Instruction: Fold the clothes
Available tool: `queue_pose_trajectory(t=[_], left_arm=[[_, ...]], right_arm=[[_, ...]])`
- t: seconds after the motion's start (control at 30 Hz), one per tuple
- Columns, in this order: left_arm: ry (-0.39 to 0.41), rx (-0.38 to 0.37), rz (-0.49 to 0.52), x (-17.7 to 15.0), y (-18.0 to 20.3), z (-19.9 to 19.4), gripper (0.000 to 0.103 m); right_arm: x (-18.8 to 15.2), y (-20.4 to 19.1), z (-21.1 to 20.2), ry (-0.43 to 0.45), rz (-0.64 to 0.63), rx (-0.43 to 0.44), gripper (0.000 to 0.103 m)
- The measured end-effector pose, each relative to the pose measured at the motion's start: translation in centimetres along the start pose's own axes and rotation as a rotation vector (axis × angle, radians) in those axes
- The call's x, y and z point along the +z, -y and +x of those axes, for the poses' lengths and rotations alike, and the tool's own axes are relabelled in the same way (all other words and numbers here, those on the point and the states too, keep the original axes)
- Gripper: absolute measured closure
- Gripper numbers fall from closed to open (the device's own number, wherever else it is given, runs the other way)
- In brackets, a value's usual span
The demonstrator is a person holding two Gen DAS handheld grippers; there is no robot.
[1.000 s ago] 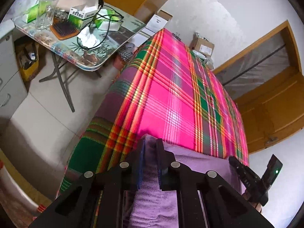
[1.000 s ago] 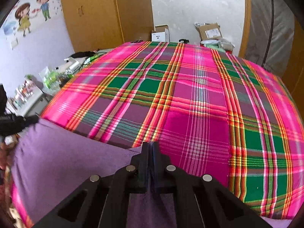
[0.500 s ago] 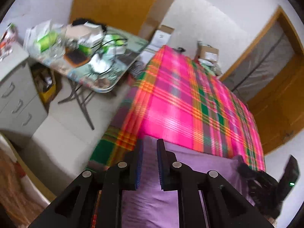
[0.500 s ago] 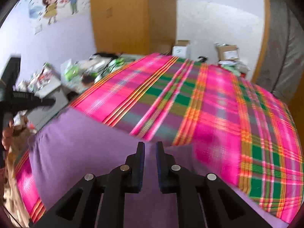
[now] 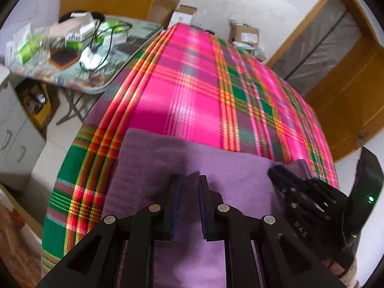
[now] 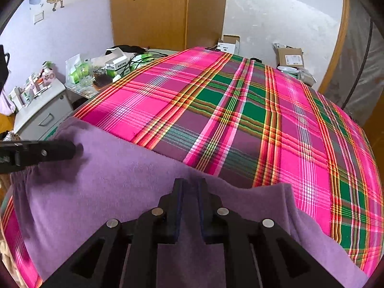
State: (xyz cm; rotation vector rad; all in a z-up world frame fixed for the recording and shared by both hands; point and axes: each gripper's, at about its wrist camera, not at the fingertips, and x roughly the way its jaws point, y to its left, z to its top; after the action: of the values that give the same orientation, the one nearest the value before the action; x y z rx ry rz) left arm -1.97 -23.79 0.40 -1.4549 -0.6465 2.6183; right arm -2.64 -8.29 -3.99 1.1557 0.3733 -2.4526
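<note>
The left gripper point(image 5: 187, 180) is close to its camera, low over the purple cloth point(image 5: 216, 168). Its two black fingers stand a little apart, and purple cloth shows in the gap between them. They are not pinching it. The right gripper point(image 6: 189, 183) looks the same: its fingers are a little apart, with cloth under them and nothing held.

The purple cloth point(image 6: 120, 180) lies spread flat on the near end of the bed, on top of the bright checked bedspread point(image 6: 240, 120) (pink, green and orange stripes). One edge of the cloth runs across the bed just past both sets of fingers.

In the left wrist view, the right gripper point(image 5: 276, 170) shows at the right side, with its tip on the cloth. In the right wrist view, the left gripper point(image 6: 72, 147) reaches in from the left, over the cloth's far corner.

Farther away, beside the bed, a small table point(image 5: 115, 69) is covered with boxes and wires. A white cabinet point(image 6: 43, 110) stands near it. At the far wall there are cardboard boxes point(image 6: 289, 57) and a wooden wardrobe point(image 6: 156, 12).
</note>
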Motion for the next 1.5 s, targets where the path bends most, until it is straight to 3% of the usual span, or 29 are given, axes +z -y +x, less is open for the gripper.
queue_pose_trajectory(t=[0.17, 0.37, 0.47, 0.63, 0.87, 0.93, 1.0, 1.1, 1.27, 1.33, 1.37, 1.4, 1.5], left_arm=[[0.011, -0.024, -0.012, 0.0, -0.4, 0.2, 0.089], [0.001, -0.033, -0.039, 0.0, -0.6, -0.1, 0.089], [0.007, -0.015, -0.041, -0.5, -0.4, -0.8, 0.089], [0.027, -0.055, -0.044, -1.4, 0.1, -2.6, 0.089], [-0.004, -0.122, -0.004, -3.2, 3.1, -2.4, 0.089], [-0.034, -0.125, 0.02, -3.9, 4.2, -1.5, 0.089], [-0.05, -0.12, 0.041, -4.3, 5.0, -0.8, 0.089], [-0.062, -0.124, 0.052, -4.5, 5.7, -0.1, 0.089], [-0.065, -0.122, 0.032, -4.5, 5.4, 0.2, 0.089], [-0.065, -0.125, 0.028, -4.5, 5.4, 0.3, 0.089], [-0.062, -0.127, 0.023, -4.6, 5.3, 0.3, 0.089], [-0.061, -0.128, 0.023, -4.6, 5.3, 0.3, 0.089], [-0.054, -0.128, 0.021, -4.7, 5.3, 0.2, 0.089]], right_arm=[[0.8, -0.4, 0.6, -0.008, -0.008, -0.016, 0.091], [1.3, 0.8, 0.3, -0.064, 0.059, 0.038, 0.091], [0.4, 2.4, -2.4, 0.003, 0.09, 0.082, 0.091], [-3.4, 7.2, -7.4, 0.104, 0.132, 0.011, 0.091], [-9.2, 14.1, -9.9, 0.077, 0.194, -0.126, 0.091], [-10.2, 15.5, -10.0, 0.072, 0.214, -0.133, 0.086], [-10.7, 16.9, -9.5, 0.052, 0.232, -0.111, 0.07], [-10.9, 17.6, -7.9, -0.011, 0.223, -0.139, 0.067], [-10.9, 17.9, -7.4, 0.006, 0.226, -0.1, 0.067], [-10.8, 18.0, -7.4, 0.013, 0.227, -0.079, 0.08], [-10.8, 18.0, -7.5, 0.014, 0.222, -0.08, 0.096], [-10.7, 18.0, -7.6, 0.014, 0.213, -0.1, 0.101], [-10.5, 18.6, -7.5, 0.016, 0.23, -0.144, 0.101]])
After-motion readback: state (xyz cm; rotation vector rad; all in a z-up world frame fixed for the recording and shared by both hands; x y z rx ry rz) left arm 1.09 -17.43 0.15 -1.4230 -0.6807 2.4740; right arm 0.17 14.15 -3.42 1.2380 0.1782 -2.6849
